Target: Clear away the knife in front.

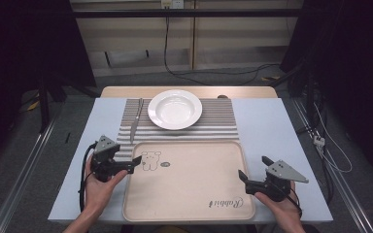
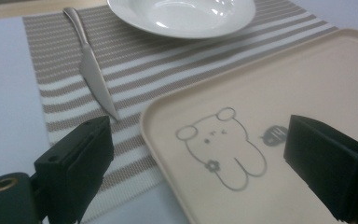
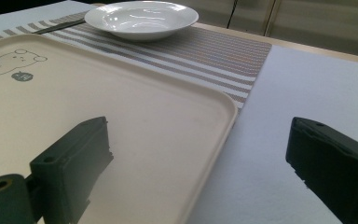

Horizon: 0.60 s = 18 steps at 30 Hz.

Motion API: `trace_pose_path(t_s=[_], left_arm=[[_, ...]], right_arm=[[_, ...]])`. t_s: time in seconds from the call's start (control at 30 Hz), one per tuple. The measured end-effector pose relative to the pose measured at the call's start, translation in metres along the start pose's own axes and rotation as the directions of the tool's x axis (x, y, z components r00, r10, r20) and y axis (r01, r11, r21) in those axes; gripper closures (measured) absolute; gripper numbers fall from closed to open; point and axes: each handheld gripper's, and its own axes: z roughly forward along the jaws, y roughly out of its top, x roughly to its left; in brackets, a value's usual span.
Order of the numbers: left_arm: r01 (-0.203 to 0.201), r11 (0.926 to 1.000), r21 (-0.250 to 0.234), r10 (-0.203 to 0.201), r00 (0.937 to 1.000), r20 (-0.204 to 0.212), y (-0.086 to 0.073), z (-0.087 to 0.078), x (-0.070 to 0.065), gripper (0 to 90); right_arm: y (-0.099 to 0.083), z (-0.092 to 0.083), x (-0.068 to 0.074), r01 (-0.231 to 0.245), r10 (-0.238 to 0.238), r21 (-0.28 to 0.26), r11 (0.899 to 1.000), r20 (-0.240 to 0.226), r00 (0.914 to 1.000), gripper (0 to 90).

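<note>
Tray (image 1: pixel 189 182) sits flat before you, its long axis running left-right, far edge overlapping the striped placemat (image 1: pixel 213 126). Your left gripper (image 1: pixel 121 165) straddles its near-left corner, your right gripper (image 1: pixel 254 174) its right edge, both spread wide and holding nothing, seemingly positioned for a two-handed grab.

surface: table (image 1: pixel 272 126) with pale blue-white top, wooden edge at far side | directly on it: striped placemat (image 1: pixel 218 124) at far middle; beige tray (image 1: pixel 189 187) with bear drawing at near middle, its far edge lies over the placemat near edge | on placemat: white plate (image 1: pixel 175 109), knife (image 1: pixel 135 121) left of plate
</note>
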Motion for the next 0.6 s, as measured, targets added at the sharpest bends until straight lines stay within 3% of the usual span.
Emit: trace_pose_path(t_s=[0.1, 0.23, 0.37, 0.53, 0.6], left_arm=[[-0.006, 1.0, 0.006, 0.006, 0.9999, -0.014, 0.006, 0.005, 0.004, 9.5], [0.03, 0.9992, 0.024, -0.03, 0.9994, -0.017, 0.017, 0.018, 0.016, 10.3], [0.008, 0.9999, 0.01, -0.008, 0.9978, -0.065, 0.026, 0.027, 0.024, 12.2], [0.023, 0.9997, -0.003, -0.023, 0.998, -0.058, 0.041, 0.038, 0.029, 12.3], [0.01, 0.9999, 0.005, -0.01, 0.998, -0.063, 0.047, 0.043, 0.03, 12.4]], right_arm=[[0.0, 0.001, -0.001, -0.002, 0.002, 0.0, 1.0, -0.001, 1.0, 6.5], [0.001, 0.002, -0.001, -0.003, 0.003, 0.003, 1.0, -0.002, 1.0, 6.4], [0.0, 0.005, -0.001, 0.004, -0.004, 0.025, 1.0, -0.004, 1.0, 6.6], [0.0, 0.006, -0.001, 0.004, -0.003, 0.025, 1.0, -0.018, 0.9998, 6.4], [0.0, 0.007, -0.002, 0.004, -0.003, 0.026, 1.0, -0.019, 0.9998, 6.3]])
